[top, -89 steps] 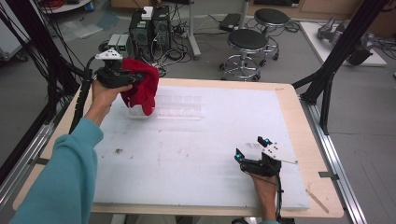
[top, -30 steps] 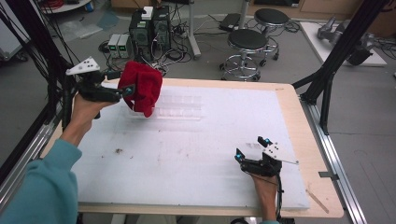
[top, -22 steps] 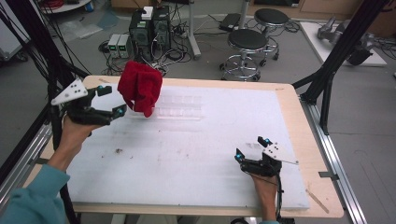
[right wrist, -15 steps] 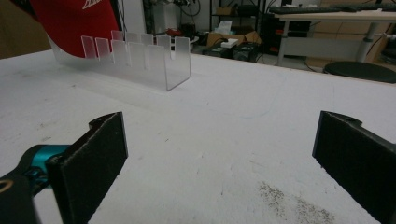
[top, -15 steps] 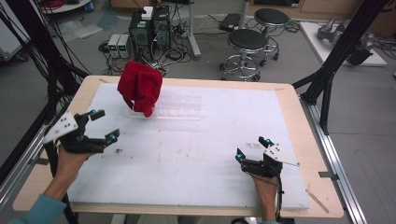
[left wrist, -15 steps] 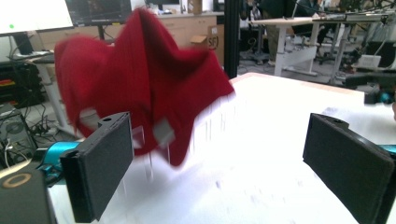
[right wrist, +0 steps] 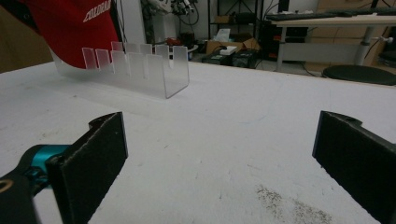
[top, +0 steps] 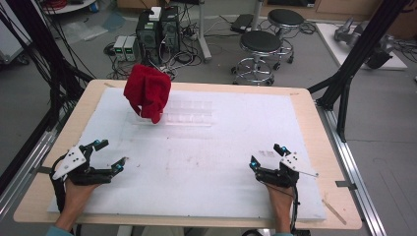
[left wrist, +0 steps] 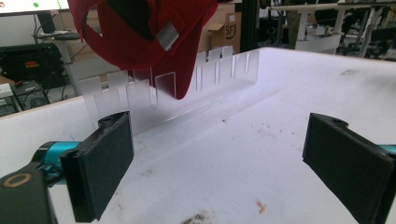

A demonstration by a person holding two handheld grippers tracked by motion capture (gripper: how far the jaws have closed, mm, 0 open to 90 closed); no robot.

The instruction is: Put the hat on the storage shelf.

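Note:
A red cap (top: pixel 146 91) rests on the left end of a clear acrylic rack (top: pixel 188 112) at the back of the white mat. In the left gripper view the red cap (left wrist: pixel 149 32) shows its strap and hangs over the rack's tabs (left wrist: pixel 210 70). In the right gripper view the cap (right wrist: pixel 74 28) bears white lettering beside the rack (right wrist: pixel 140 67). My left gripper (top: pixel 111 156) is open near the table's front left, holding nothing. At the front right my right gripper (top: pixel 264 156) is open too, with wide jaws and nothing between them.
A white mat (top: pixel 196 157) covers the wooden table (top: pixel 314 123). Black frame posts (top: pixel 354 54) stand at the right and left. Behind the table are stools (top: pixel 260 46), computer boxes (top: pixel 155 27) and cables on the floor.
My left gripper has let go of the red cap, left it on the rack and drawn back to the front left. The right gripper has stayed put.

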